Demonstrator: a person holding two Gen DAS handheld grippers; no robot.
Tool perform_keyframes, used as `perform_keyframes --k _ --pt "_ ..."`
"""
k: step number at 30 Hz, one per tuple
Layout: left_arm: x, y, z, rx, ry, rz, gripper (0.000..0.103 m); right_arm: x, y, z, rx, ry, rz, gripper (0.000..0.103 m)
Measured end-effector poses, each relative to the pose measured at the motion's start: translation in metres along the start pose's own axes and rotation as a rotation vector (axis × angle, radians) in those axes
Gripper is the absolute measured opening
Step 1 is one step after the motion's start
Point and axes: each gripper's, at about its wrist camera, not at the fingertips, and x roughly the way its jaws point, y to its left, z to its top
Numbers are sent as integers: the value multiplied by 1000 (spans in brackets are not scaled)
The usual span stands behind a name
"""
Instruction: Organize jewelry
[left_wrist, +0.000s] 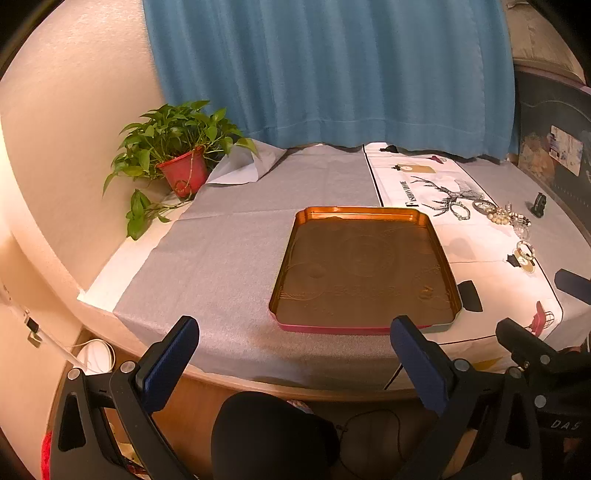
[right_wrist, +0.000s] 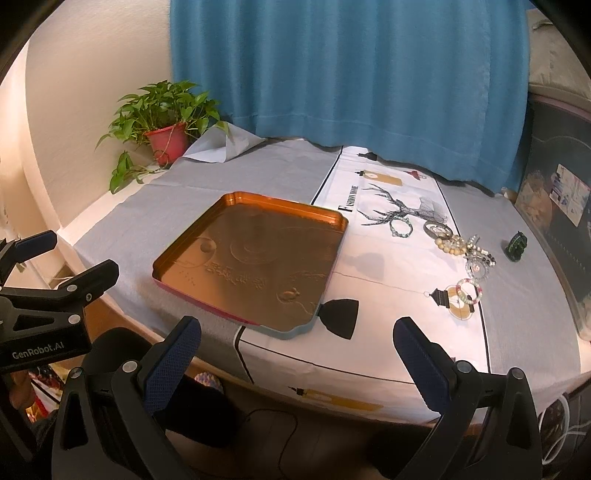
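An empty copper-coloured metal tray (left_wrist: 364, 212) (right_wrist: 236, 197) lies near the table's front edge. Several bracelets lie on the white printed cloth to its right: a green bead bracelet (right_wrist: 402, 227) (left_wrist: 460, 211), a metal bangle (right_wrist: 436, 228), a cream bead bracelet (right_wrist: 450, 245), a clear bead bracelet (right_wrist: 478, 267) and a pastel bead bracelet (right_wrist: 469, 291) (left_wrist: 525, 250). My left gripper (left_wrist: 293, 345) is open and empty before the tray's front edge. My right gripper (right_wrist: 297, 345) is open and empty off the table's front edge, near the tray's right corner.
A potted plant in a red pot (left_wrist: 183, 171) (right_wrist: 166, 142) stands at the back left. A small dark clip (right_wrist: 516, 245) (left_wrist: 538, 204) lies right of the bracelets. A blue curtain (left_wrist: 332, 74) hangs behind. A dark board (right_wrist: 561, 206) leans at the right.
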Motion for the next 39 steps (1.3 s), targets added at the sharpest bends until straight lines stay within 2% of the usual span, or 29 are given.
perform_keyframes --k 39 --pt "-9 -2 1 12 3 -3 103 -4 1 2 7 2 5 103"
